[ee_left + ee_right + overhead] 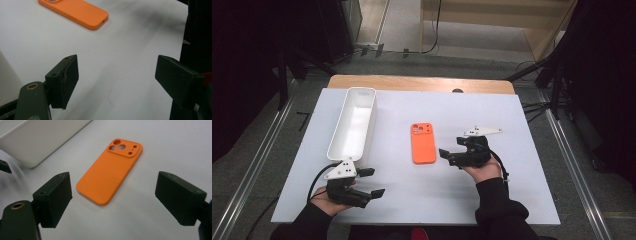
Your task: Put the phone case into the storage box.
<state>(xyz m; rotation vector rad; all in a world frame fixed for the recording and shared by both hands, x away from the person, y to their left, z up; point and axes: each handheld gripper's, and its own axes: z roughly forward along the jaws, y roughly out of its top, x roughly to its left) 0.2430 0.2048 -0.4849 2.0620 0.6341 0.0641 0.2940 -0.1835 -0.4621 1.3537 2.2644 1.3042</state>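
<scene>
1. Right gripper [446, 156]: jaws spread wide, nothing between the pads. Held in the person's right hand, near-right part of the table, aimed left at the phone case. In the right gripper view [113, 200] both black jaws flank the case without touching it.
2. Left gripper [374, 182]: jaws also wide apart, gap empty. Held low at the near-left corner of the table, just in front of the bin's near end. In the left gripper view [116, 82] there is bare white sheet between the jaws and the case well ahead at the top edge.
3. Phone case [423, 143]: orange, flat on the white sheet, back face up, camera cutouts at the far end. Sits mid-table, between bin and right gripper, just left of the right gripper's tips, not touching either. Seen close in the right gripper view [110, 178]: square camera block with round holes. No logo, label or text readable on it.
4. White bin [353, 122]: long, narrow, open top, lying lengthwise left of the case, well apart from it. Plain walls, no markings I can read.
5. Table [422, 84]: wooden edge shows at the far side, the white sheet [512, 130] covers the rest. No print on the sheet.
</scene>
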